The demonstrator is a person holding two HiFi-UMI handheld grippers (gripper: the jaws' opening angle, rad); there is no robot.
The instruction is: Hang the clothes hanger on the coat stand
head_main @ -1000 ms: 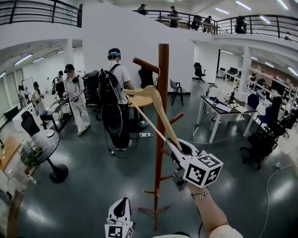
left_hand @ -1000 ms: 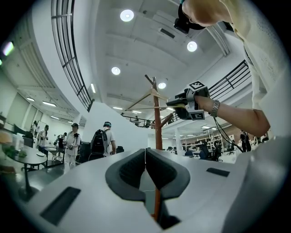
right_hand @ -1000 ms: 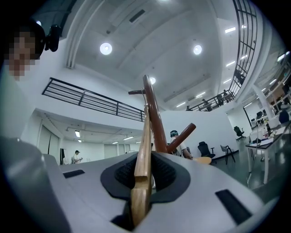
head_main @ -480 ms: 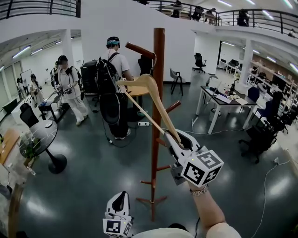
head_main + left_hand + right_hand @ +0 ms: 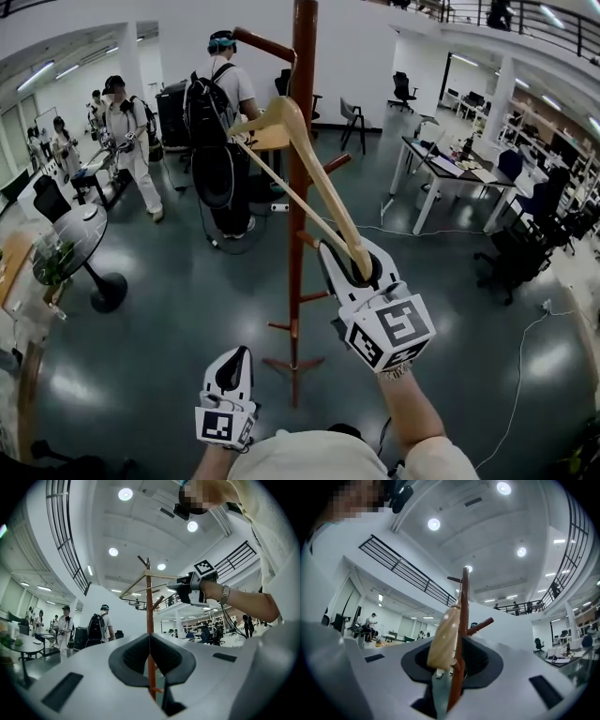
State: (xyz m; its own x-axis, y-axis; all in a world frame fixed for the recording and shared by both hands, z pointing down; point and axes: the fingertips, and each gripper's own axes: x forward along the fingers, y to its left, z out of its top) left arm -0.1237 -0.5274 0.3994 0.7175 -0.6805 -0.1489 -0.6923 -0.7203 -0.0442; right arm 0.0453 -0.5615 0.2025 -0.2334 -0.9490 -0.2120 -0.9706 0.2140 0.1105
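Right tool [image 5: 362, 269] grips hanger [image 5: 327, 187] by one end.

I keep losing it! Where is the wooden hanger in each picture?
Head view: the wooden hanger is in the middle, slanting up from the right gripper.
Left gripper view: small, upper middle, at the pole's top.
Right gripper view: centre, clamped between the jaws.
Shared landmark: the brown coat stand pole.

The left tool [image 5: 232, 370] and right tool [image 5: 361, 267] are white, black-padded, with square-marker cubes. The person wears a cream shirt [image 5: 319, 459] and a metal wristwatch [image 5: 225, 594].
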